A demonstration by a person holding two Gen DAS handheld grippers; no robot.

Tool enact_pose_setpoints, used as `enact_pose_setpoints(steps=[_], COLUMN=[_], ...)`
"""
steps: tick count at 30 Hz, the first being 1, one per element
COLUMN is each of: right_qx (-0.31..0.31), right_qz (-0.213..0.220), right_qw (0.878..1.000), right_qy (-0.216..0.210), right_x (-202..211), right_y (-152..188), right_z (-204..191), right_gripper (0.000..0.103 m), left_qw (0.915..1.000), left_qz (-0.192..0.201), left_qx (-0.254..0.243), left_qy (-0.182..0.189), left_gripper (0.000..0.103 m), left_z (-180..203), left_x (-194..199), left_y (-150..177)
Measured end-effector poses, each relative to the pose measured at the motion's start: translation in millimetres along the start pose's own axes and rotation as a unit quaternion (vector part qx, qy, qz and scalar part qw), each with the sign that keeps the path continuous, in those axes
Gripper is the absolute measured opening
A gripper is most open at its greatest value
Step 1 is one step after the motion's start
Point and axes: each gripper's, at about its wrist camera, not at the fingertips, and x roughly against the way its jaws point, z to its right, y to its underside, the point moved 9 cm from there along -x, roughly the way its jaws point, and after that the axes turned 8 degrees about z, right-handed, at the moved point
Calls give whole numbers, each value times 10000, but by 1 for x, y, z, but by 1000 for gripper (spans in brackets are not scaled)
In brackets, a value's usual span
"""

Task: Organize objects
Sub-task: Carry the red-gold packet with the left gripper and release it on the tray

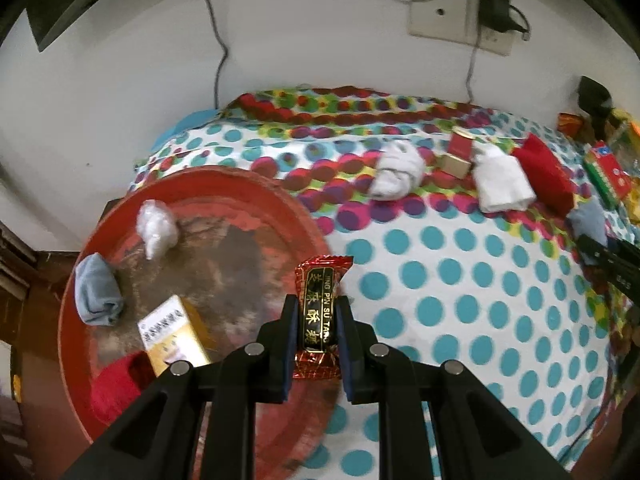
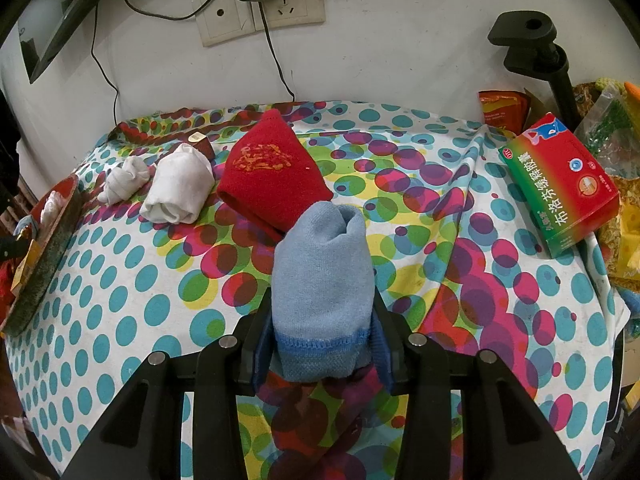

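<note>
The left gripper (image 1: 316, 344) is clamped on a red-and-black candy (image 1: 318, 320), its pads pressed to the wrapper's sides; the wrapper's lower end is partly hidden between the fingers. It hangs above the rim of a round red tray (image 1: 280, 200) at the left of the desk, which a dotted cloth (image 1: 460, 300) covers. In the tray, nearest first, lie a red sock (image 1: 114, 388) cut off by the gripper body, a yellow box (image 1: 174, 336), a blue roll (image 1: 98, 290) and a crumpled clear bag (image 1: 156, 226). Farther back on the cloth are a grey-white bundle (image 1: 396, 174), a small red-and-gold box (image 1: 458, 156), a white roll (image 1: 502, 182) and a red roll (image 1: 546, 176). The right edge is crowded and blurred.

The right gripper (image 2: 324, 336) holds a light-blue sock (image 2: 324, 280) between narrow jaws, upright above the cloth; the fingertips are hidden behind it. A medicine box (image 2: 560, 184) sits at the right, its far corner against clutter that is hard to make out. The tray shows edge-on at the left, its contents mostly hidden.
</note>
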Motion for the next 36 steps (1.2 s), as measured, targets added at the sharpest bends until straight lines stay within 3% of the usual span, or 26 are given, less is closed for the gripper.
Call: enact_pose_setpoints(steps=[16, 23, 36], right_qx=[47, 82, 119], right_qz=[-11, -21, -30], right_qw=[10000, 9999, 9999], right_qy=[30, 60, 93], right_x=[0, -1, -1], right_y=[1, 1, 0], right_z=[-2, -2, -2], right_gripper=[43, 43, 43], left_qw=[9974, 9952, 9913], left_qz=[-147, -278, -474], left_qx=[293, 555, 836], left_qy=[-642, -752, -897], left_gripper=[18, 18, 20], left_z=[-101, -140, -177], left_x=[-26, -37, -63], left_y=[-3, -1, 12])
